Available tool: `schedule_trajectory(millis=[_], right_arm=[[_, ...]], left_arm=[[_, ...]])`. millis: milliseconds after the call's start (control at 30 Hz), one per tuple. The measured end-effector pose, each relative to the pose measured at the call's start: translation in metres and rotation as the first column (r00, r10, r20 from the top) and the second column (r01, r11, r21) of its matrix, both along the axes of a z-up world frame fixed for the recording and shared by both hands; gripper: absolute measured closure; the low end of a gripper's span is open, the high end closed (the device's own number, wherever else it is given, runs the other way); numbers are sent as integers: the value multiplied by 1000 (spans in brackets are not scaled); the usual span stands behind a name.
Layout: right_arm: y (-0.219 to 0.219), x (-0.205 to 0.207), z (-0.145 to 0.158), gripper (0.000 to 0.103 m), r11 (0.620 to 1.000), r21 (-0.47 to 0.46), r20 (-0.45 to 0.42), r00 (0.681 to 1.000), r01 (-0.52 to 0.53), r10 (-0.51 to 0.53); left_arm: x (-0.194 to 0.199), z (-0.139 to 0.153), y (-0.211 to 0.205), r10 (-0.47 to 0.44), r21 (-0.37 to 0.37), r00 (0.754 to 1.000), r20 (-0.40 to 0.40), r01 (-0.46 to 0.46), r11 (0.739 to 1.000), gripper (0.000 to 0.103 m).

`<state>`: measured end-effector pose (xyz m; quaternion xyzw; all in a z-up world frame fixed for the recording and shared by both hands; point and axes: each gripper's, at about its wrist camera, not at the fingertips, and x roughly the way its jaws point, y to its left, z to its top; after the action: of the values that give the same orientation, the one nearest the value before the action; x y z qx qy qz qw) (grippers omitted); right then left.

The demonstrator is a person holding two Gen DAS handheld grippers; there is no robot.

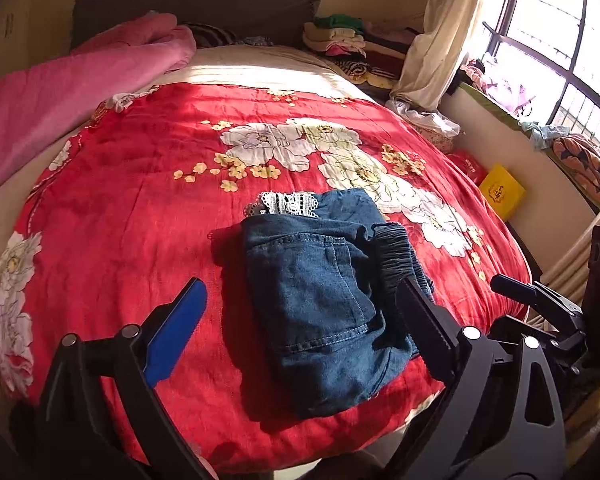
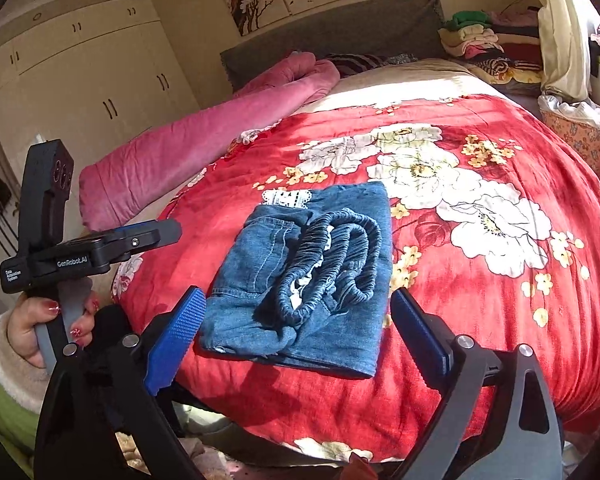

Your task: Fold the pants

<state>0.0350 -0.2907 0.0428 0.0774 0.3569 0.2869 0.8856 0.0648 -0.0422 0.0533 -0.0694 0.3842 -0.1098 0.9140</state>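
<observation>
Fold looks done, or near it; pants [image 1: 320, 304] sit as a compact denim packet on the red floral quilt [image 1: 140, 208], near the bed's near edge; elastic waistband [image 2: 332, 256] bunched on top, a bit of white lace trim [image 2: 286, 199] poking out at the far end.

Left hand-held gripper [image 1: 300, 312]: jaws wide, nothing held; in its own view the packet sits between and just past the fingers, right finger overlapping the waistband edge, contact not clear; in the right view it hangs off to the side, clear of the cloth, held by a hand [image 2: 48, 320] with painted nails.

Right hand-held gripper [image 2: 296, 320]: jaws wide, empty; packet lies just ahead, its near edge between the two fingertips; pads not pressing the cloth.

Judgement: this is the release / check stage; both tools are off the cloth. Next move, if any: flatten the loose waistband loop or square up the near edge, which looks a little ragged; that needs a low approach and a light pinch on the top layer only, else the stack shifts; otherwise just back both tools away.
</observation>
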Motion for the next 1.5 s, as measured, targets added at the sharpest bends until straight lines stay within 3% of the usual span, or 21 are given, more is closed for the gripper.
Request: schedule_trajectory(millis=[500,700,933,1000,1067,1133,1200,1233,1300,1333,1400,1500], right_arm=[[-6,51,-40,9,991,-61,-133,983,116,-123],[-6,74,-58,9,993,43,-226,969,113,-100],[-3,92,-81,11,991,94,-286,956,98,-67],[-5,92,-86,18,989,111,-288,956,97,-61],[-4,91,-88,38,987,143,-286,958,70,-27],[-3,92,-92,50,980,192,-309,951,52,10],[-3,91,-93,56,979,199,-306,952,48,16],[-3,90,-93,62,977,207,-307,952,51,16],[-3,88,-92,68,976,209,-299,954,59,6],[-2,85,-90,70,978,197,-289,957,65,-5],[4,79,-83,71,986,150,-257,966,69,-29],[18,70,-70,74,996,71,-191,981,61,-46]], left_arm=[[13,-53,8,56,-3,994,-98,-56,998,14],[23,-67,2,55,-18,991,-122,-57,998,14],[33,-82,-7,47,-35,988,-150,-53,998,14],[35,-85,-7,47,-49,987,-154,-55,997,14],[38,-89,-7,44,-69,986,-163,-56,996,14],[40,-91,-8,39,-96,984,-172,-56,994,14],[41,-93,-10,32,-106,984,-177,-51,993,14],[42,-93,-12,25,-115,984,-178,-46,992,17],[42,-93,-16,0,-128,983,-183,-23,992,43],[42,-92,-19,-1,-112,984,-177,-20,993,47],[39,-88,-26,-11,-82,987,-161,-2,997,63],[39,-80,-31,-16,-49,989,-145,9,999,76]])
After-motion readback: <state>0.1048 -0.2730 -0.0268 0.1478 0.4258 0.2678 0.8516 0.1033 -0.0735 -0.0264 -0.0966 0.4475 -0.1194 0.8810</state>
